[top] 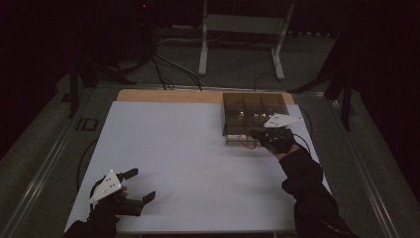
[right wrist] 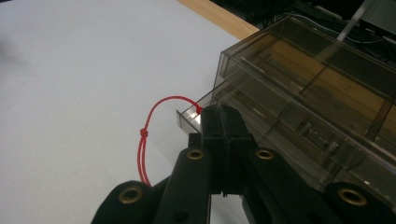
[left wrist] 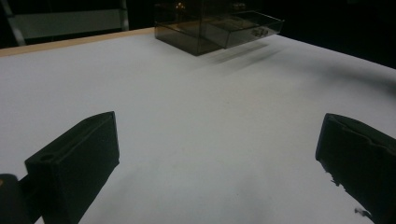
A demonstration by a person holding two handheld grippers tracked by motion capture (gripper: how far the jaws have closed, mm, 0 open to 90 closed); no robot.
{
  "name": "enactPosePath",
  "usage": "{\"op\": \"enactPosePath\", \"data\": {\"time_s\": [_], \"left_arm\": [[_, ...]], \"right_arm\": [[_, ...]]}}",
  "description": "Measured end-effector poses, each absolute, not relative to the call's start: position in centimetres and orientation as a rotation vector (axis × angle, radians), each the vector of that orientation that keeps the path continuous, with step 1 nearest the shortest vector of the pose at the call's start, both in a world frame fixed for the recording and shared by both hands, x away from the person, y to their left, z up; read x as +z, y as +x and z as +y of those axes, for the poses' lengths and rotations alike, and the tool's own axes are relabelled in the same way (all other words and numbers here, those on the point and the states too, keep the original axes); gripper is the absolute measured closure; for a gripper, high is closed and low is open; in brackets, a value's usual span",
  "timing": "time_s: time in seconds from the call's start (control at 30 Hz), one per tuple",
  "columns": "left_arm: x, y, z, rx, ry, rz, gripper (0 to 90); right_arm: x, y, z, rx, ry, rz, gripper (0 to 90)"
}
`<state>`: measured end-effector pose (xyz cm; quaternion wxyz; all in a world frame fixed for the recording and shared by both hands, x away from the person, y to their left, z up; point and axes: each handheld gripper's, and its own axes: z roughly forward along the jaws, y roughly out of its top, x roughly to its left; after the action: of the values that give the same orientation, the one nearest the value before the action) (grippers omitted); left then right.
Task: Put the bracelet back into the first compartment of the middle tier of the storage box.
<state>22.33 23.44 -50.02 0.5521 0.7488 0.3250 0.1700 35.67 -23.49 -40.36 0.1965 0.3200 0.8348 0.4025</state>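
Note:
A smoked clear drawer box (top: 252,111) stands at the back right of the white table (top: 173,148). Its lower drawer (right wrist: 189,117) is pulled out a little. A red string (right wrist: 149,121) with a knot loops out from the drawer front. My right gripper (right wrist: 223,116) is at that drawer front with its jaws closed together, and the string's end runs into their tip. In the high view the right gripper (top: 255,133) is just in front of the box. My left gripper (top: 142,184) rests open near the front left corner, with nothing between its jaws.
The box (left wrist: 205,28) and its projecting drawer (left wrist: 252,29) lie far ahead in the left gripper view. A wooden strip (top: 168,95) borders the table's far edge. A white stand (top: 242,29) and cables (top: 163,69) are on the floor behind.

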Motion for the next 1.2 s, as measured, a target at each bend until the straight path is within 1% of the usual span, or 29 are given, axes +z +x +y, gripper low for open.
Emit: {"op": "enactPosePath", "data": {"time_s": [0.8, 1.2], "left_arm": [[-50.1, 22.4, 23.5, 0.401, 1.771, 0.768, 1.1], [-50.1, 22.4, 23.5, 0.4, 1.771, 0.769, 1.1]], "right_arm": [[-40.3, 38.7, -22.4, 1.124, 0.935, 2.319, 90.0], [-41.6, 40.6, -22.1, 1.11, 0.982, 2.322, 90.0]]}}
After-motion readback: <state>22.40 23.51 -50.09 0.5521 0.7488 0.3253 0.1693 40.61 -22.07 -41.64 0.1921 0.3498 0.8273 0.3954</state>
